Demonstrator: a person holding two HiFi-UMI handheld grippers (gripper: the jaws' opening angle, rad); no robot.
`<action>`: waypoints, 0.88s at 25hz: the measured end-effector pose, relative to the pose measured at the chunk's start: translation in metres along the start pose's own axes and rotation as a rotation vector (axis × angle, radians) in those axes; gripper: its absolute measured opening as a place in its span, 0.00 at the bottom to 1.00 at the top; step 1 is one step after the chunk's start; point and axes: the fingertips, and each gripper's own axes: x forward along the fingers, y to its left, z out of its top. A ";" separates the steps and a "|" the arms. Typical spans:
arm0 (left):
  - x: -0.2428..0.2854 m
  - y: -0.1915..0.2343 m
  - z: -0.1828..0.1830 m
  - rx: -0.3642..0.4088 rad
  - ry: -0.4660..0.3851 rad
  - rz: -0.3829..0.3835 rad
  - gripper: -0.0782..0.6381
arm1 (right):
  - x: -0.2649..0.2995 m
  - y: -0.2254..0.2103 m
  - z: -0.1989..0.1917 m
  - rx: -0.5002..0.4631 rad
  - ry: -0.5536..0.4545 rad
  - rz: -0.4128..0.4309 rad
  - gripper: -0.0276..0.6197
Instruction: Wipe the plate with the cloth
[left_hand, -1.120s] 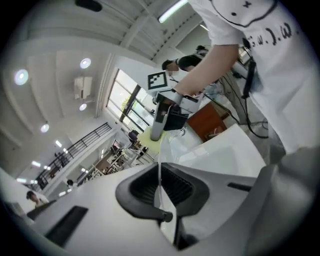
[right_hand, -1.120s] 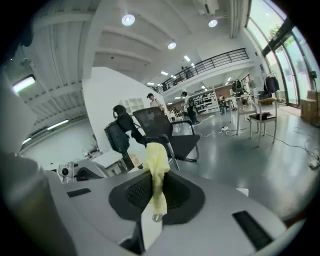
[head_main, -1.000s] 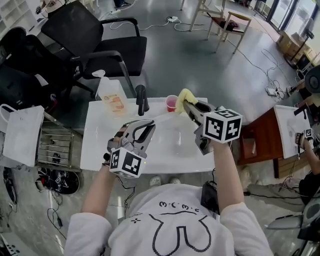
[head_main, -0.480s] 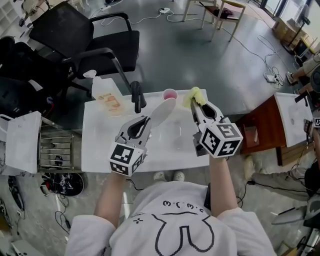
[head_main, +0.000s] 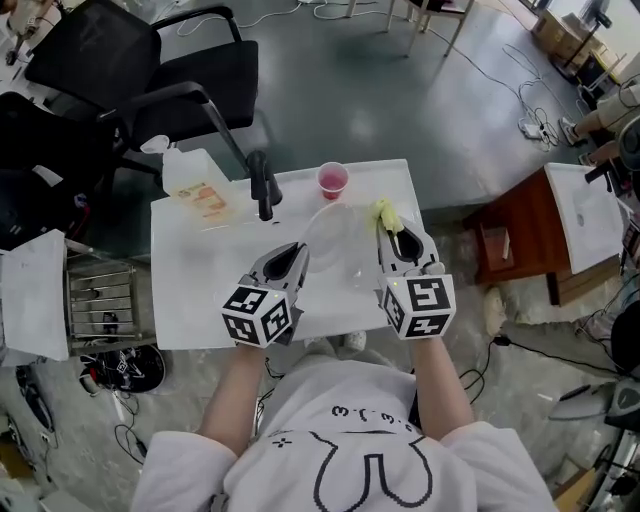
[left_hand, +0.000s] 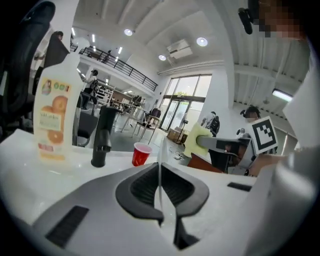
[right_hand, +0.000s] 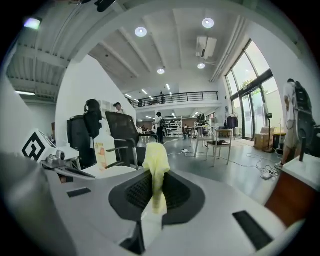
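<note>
A clear, whitish plate (head_main: 335, 238) hangs low over the white table (head_main: 200, 290), its face turned up. My left gripper (head_main: 298, 252) is shut on the plate's near left rim. In the left gripper view the plate (left_hand: 159, 165) shows edge-on as a thin line pinched between the jaws of that gripper (left_hand: 160, 170). My right gripper (head_main: 391, 228) is shut on a yellow cloth (head_main: 386, 212) just off the plate's right edge. The cloth (right_hand: 156, 167) sticks up from the closed jaws of that gripper (right_hand: 156, 176).
A red cup (head_main: 332, 180) stands at the table's far edge, with a black upright dispenser (head_main: 261, 185) and a bottle with an orange label (head_main: 192, 186) to its left. Black office chairs (head_main: 150, 70) stand beyond the table. A brown cabinet (head_main: 515, 235) is to the right.
Both grippers came down towards the table and nearer to me. The left one rolled, so the plate went from steeply tilted to nearly flat. The cloth stayed gripped.
</note>
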 end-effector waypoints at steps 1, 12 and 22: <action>0.003 0.003 -0.008 -0.023 0.017 -0.001 0.14 | -0.001 -0.001 -0.007 0.006 0.014 -0.007 0.12; 0.042 0.040 -0.083 -0.285 0.230 0.014 0.14 | -0.001 -0.004 -0.076 0.074 0.163 -0.027 0.12; 0.057 0.074 -0.133 -0.460 0.393 0.071 0.14 | 0.003 -0.018 -0.098 0.117 0.208 -0.045 0.12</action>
